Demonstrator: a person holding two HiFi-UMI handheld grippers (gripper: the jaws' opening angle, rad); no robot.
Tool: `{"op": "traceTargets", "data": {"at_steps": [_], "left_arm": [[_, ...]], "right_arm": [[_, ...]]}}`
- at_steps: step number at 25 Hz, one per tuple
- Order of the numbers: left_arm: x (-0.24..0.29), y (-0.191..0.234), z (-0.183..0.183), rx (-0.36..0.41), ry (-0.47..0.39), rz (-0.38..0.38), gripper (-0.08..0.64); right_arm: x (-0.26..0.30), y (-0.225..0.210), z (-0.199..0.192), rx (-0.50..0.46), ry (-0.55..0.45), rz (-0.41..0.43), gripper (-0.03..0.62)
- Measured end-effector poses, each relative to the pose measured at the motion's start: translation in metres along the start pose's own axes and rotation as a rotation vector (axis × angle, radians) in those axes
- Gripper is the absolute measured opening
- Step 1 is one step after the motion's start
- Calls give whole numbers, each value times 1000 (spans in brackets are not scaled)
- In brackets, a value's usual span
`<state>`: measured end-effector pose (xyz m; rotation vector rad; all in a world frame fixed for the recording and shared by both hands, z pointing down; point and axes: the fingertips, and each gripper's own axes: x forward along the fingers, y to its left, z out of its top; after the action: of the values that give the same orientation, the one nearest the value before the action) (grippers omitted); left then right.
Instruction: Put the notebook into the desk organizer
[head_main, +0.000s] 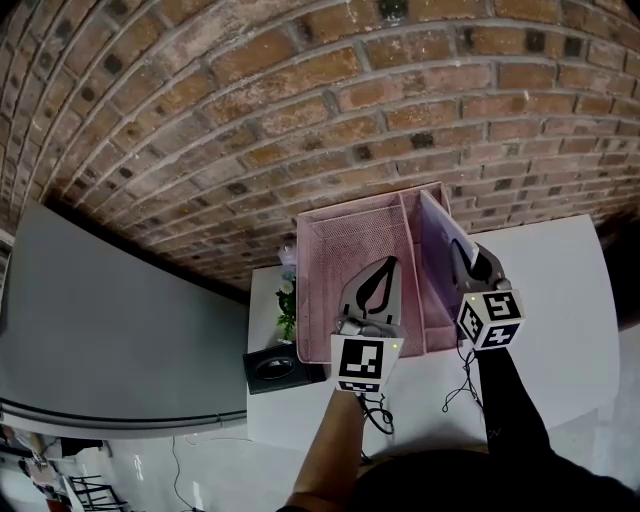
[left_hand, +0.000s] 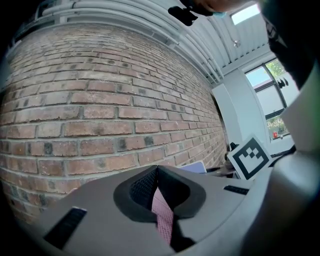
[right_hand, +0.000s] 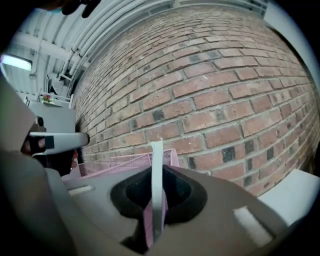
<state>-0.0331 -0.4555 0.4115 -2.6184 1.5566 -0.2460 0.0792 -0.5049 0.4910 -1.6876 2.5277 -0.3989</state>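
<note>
Setup: pink mesh desk organizer (head_main: 328, 262) sits on a white table (head_main: 565, 300), its back against a brick wall (head_main: 300, 100). A divider splits it into a wide left section and a narrower right section.

Left gripper (head_main: 388, 265): reaches level over the wide section. Jaws are clamped together on a strip of the organizer's pink mesh, seen plainly in the left gripper view. Which wall of the organizer that strip belongs to cannot be told.

Right gripper (head_main: 460, 250): reaches level over the narrower right section. Jaws are clenched on the notebook (head_main: 440, 235), gripping it by its near edge. In the right gripper view the notebook's thin white edge stands upright between the pads, with pink pressed against its left side low in the grip.

Notebook position: pale lavender cover, on edge in the right section, leaning rather than vertical, its upper part well above the organizer's rim. Whether its lower edge rests on the organizer's floor is hidden.

Other items: a small green plant (head_main: 287, 310) just left of the organizer; a black square object (head_main: 272, 368) on the table at the organizer's near left corner. A thin cable (head_main: 458, 392) hangs below the right gripper.
</note>
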Motion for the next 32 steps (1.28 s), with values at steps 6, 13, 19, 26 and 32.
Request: {"op": "traceTargets", "data": {"at_steps": [6, 13, 19, 26, 32], "left_arm": [[1, 2, -1, -2, 1, 0, 9], [1, -4, -5, -16, 10, -11, 9], [-3, -9, -2, -43, 0, -23, 9], [-15, -18, 2, -24, -6, -34, 9], [-24, -21, 6, -19, -12, -40, 9]], "right_arm": [[-14, -11, -29, 14, -21, -44, 31], [-18, -13, -32, 18, 2, -39, 31], [-28, -11, -39, 10, 35, -45, 31], [-46, -10, -52, 7, 74, -61, 31], [-49, -6, -54, -28, 114, -62, 32]]}}
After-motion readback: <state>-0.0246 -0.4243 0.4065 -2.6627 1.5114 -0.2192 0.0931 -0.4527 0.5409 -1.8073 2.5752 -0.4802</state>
